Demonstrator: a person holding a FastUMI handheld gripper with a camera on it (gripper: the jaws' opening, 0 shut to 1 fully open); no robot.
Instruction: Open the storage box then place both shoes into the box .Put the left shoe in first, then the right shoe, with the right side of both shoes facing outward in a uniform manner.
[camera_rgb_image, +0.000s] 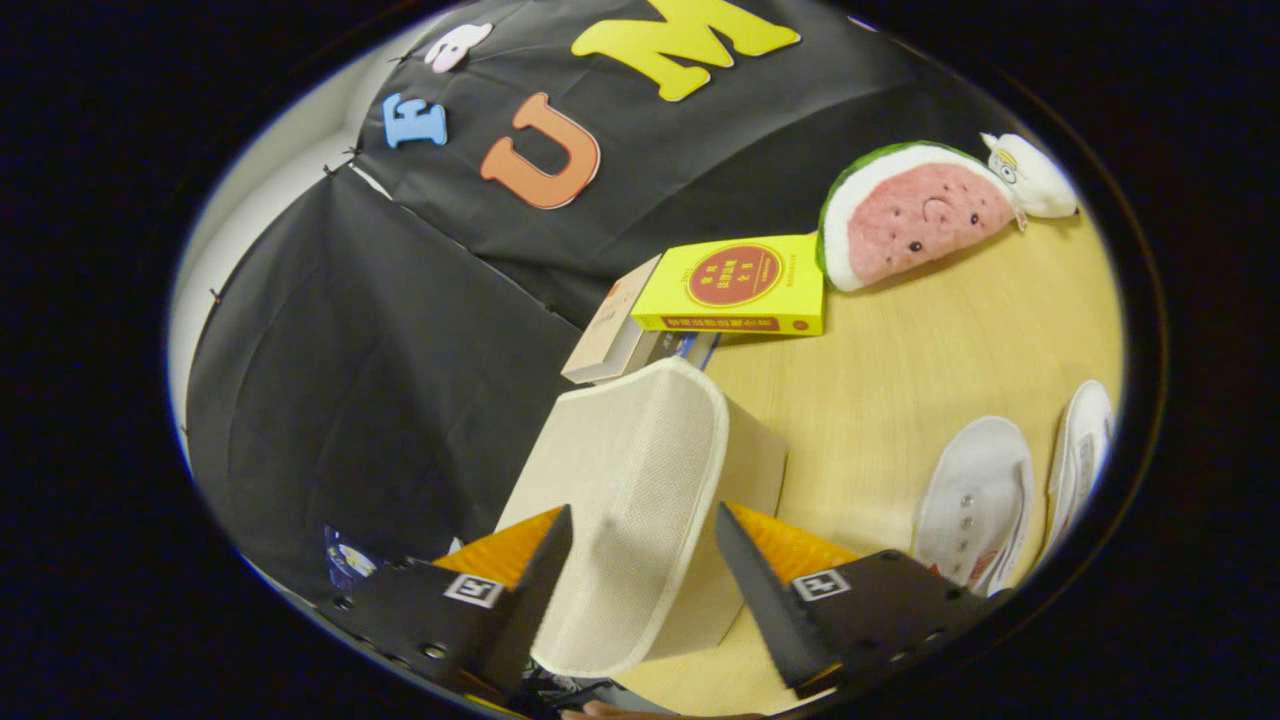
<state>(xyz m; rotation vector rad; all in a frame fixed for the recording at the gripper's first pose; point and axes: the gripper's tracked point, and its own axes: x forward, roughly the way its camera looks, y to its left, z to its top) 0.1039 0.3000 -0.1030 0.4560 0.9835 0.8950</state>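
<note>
Now the claw (645, 560) is standing wide, and the lid (635, 500) of the box (745, 455) is lying in the gap between its two fingers. Whether the fingers (545, 570) are touching the lid I cannot tell; there seems to be a small space on the right side. The lid is a cream fabric flap with a bound edge, and it is tilting up from the box toward the camera. The box is sitting on the desk (900, 380), near the black cloth wall on the left. Just beyond the box, a stack of books (735, 285) is lying, with a yellow one on top. Farther to the right, a watermelon plush (915, 215) is resting, touching the yellow book, and a small white plush (1035, 175) is beside it. On the right of the box, well apart from it, two white shoes (975, 500) are lying side by side on the desk.
</note>
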